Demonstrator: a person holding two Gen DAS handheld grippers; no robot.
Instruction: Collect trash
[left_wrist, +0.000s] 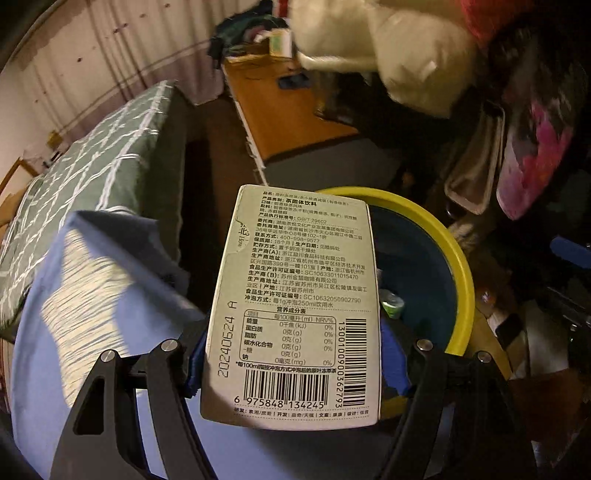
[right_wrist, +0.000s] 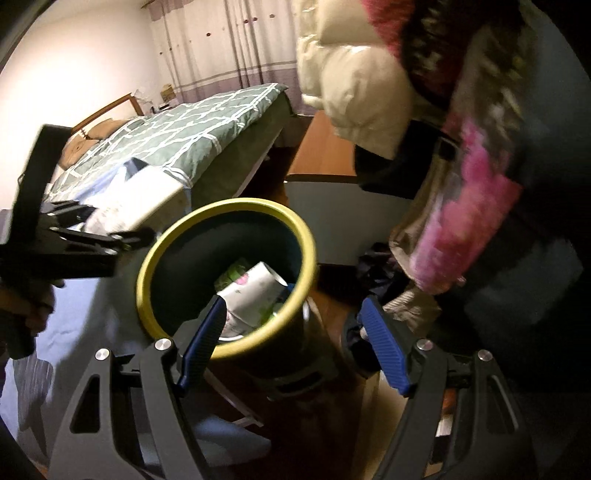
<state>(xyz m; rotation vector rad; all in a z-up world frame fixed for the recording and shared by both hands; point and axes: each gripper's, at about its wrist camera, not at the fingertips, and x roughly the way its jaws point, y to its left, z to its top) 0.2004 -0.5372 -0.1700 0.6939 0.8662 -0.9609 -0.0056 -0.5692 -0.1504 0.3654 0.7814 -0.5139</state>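
**Carton gripped beside the yellow-rimmed bin**

Dim bedroom light is falling across everything, and much of both views is blurring into shadow. Starting at the left, a bed with a green grid-patterned quilt is running back toward striped curtains, and a pale blue sheet is spreading under the left gripper. In the right wrist view the left gripper is showing at the left edge as a dark frame, with the person's hand half cut off and hard to make out.

Moving toward the middle, the left gripper is clamping a white carton printed with Chinese text and barcodes; its blue pads are pressing both side edges near the carton's lower end, and the carton is covering most of them. The carton is standing up in front of the bin, overlapping its rim and hiding much of its opening.

In the right wrist view the bin, dark with a yellow rim, is sitting between bed and wooden desk. Inside it, a white printed cup and green wrappers are lying together, partly hidden by the rim.

The right gripper is spreading its fingers wide, holding nothing; the left finger is overlapping the bin's near rim, though contact is unclear.

At the right, a cream puffy jacket and pink patterned fabric are hanging blurred, their edges cut off.
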